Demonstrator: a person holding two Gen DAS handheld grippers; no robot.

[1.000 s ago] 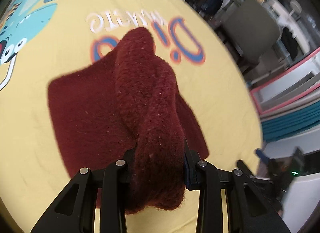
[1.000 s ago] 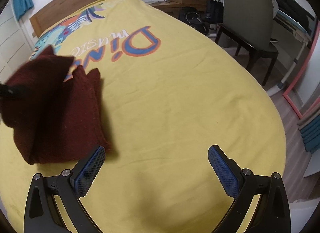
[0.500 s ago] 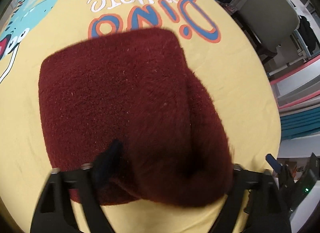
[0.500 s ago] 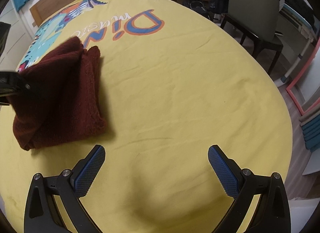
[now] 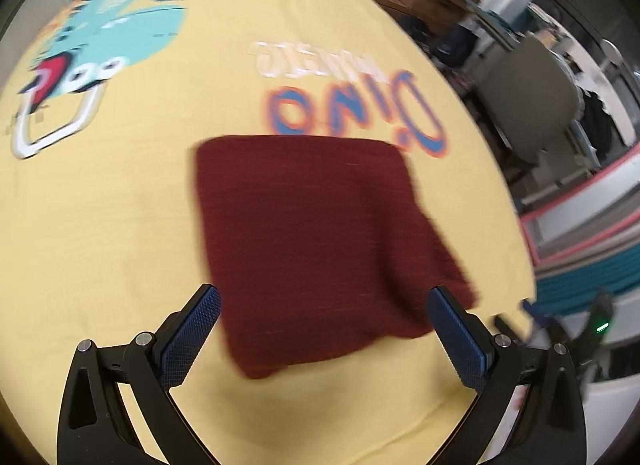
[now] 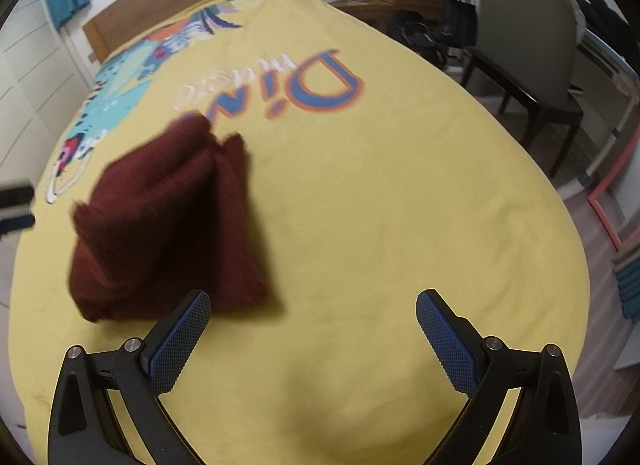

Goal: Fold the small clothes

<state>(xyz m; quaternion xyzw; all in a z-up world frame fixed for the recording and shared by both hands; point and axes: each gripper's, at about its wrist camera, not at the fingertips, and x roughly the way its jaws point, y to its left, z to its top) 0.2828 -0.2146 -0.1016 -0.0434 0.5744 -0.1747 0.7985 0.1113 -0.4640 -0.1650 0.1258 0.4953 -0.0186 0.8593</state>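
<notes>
Left gripper (image 5: 324, 329) spread above folded garment (image 5: 320, 241)

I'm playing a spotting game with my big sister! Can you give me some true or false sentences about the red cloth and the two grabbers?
1. The left gripper is squeezing the red cloth. False: its fingers are spread wide and the cloth lies loose on the bed.
2. The red cloth is folded into a neat squarish shape. True.
3. The right gripper is open and holds nothing. True.
4. The cloth lies on a green blanket. False: the bedspread is yellow, with a dinosaur picture and the word Dino.
5. A chair stands beside the bed. True.
</notes>
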